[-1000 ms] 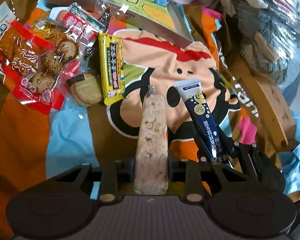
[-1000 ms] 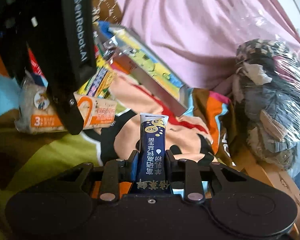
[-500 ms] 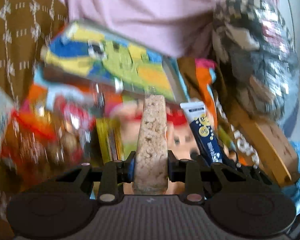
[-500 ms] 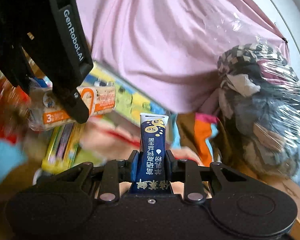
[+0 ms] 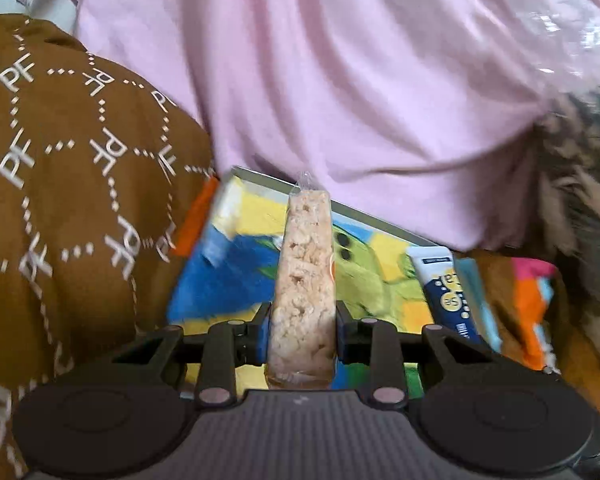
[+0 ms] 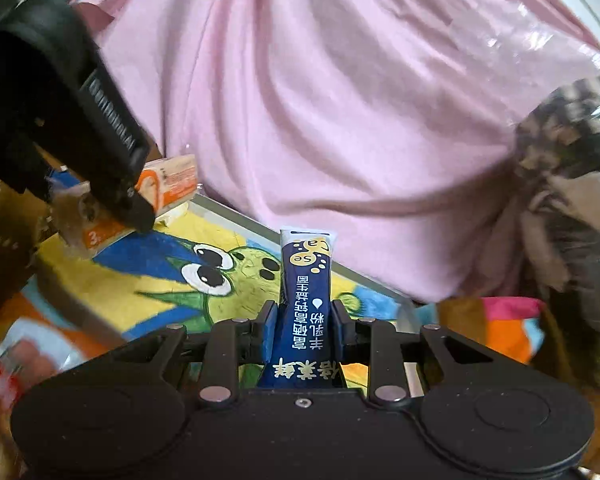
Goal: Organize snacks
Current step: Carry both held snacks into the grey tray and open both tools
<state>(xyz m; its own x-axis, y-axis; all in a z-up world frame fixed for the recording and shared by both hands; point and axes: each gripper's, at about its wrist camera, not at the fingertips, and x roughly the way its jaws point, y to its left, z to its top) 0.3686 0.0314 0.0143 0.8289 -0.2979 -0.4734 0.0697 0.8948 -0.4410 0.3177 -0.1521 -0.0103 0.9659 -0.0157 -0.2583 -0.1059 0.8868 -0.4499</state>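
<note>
Left hand-held gripper point(image 5: 302, 316) clamped on a clear packet of pale rice crackers point(image 5: 305, 280), packet standing up between the two fingers, its sealed tip pointing away from the camera. Right hand-held gripper point(image 6: 304, 320) closed tight on a dark blue sachet point(image 6: 305, 300) with white lettering and yellow bubbles, likewise upright between the fingers. Both held above a flat cartoon box point(image 6: 148, 272) printed in yellow, blue and green with a big-eyed green figure, grey rim along the far edge. In the right wrist view, left hand-held gripper seen from the side at upper left, cracker packet with orange print poking out past its fingers over the box's far left corner. In the left wrist view, blue sachet showing just right of the cracker packet, over the box's right end. Behind the box, a big fold of pink cloth point(image 5: 340, 92). To the left, brown cloth point(image 5: 60, 184) with white letters and dotted lines. To the right, a dark bundle in clear plastic wrap point(image 6: 572, 200), blurred, and a patch of orange, pink and blue bedcover point(image 6: 512, 328) below it.
</note>
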